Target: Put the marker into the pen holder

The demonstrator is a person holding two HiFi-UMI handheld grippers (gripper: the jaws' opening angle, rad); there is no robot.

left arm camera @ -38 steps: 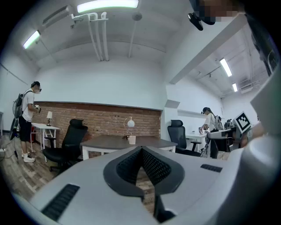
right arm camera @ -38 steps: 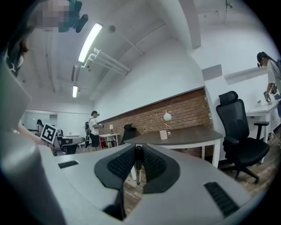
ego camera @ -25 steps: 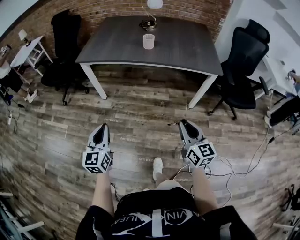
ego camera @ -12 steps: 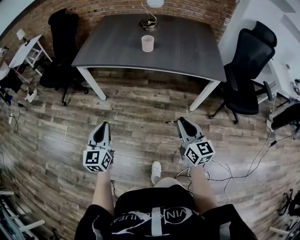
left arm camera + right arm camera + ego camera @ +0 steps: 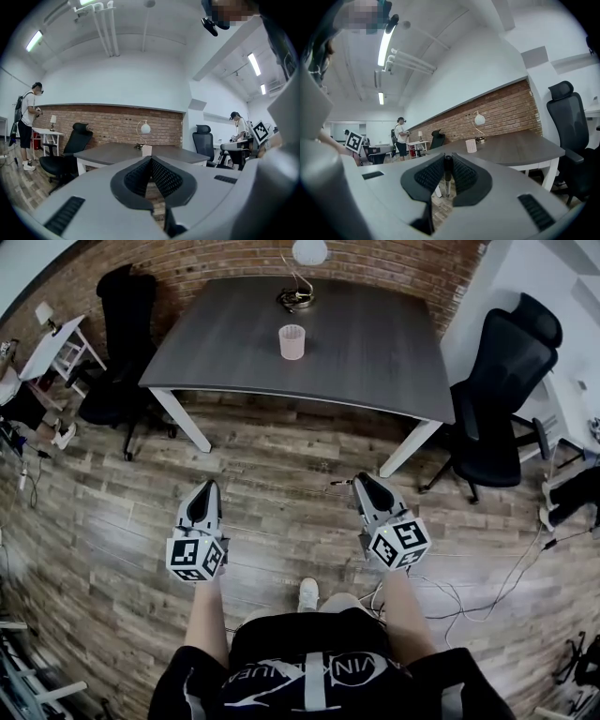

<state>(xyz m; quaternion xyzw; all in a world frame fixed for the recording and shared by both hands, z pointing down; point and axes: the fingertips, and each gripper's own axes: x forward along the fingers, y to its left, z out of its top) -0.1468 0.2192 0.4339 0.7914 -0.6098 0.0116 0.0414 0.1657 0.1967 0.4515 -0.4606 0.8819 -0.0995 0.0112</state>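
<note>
Marker (image 5: 448, 176): pinched between the pads of my right claw. It stands crosswise to the jaws, its dark end poking up above the pads and its shaft hanging below them. It is out over the floor, well apart from the pen holder.
Right claw (image 5: 448, 160): clamped on the marker, with the jaws only a sliver apart and the marker filling the gap. I hold it low in front of me on my right, nose toward the table.
Pen holder (image 5: 292, 341): a pale cup standing upright on the table, around the middle of the top and a little toward the far edge.
Left claw (image 5: 151, 160): the jaws meet at the tips and I see nothing between them. It sits level with the right claw on my left and also points at the table.
Table (image 5: 375, 343): a dark grey top on white legs, set against the brick wall, with a stretch of floor between it and both claws.
Lamp (image 5: 298, 282): a white globe on a thin curved stem. Its base rests at the far edge of the table, just behind the pen holder.
Floor (image 5: 272, 465): wood planks, with cables (image 5: 487, 587) trailing across them on my right.
Right chair (image 5: 502, 390): a black office chair beside the table's right end.
Left chair (image 5: 127, 343): a black office chair beside the table's left end.
Bystander (image 5: 28, 122): a person standing far off to the left, in the left gripper view.
</note>
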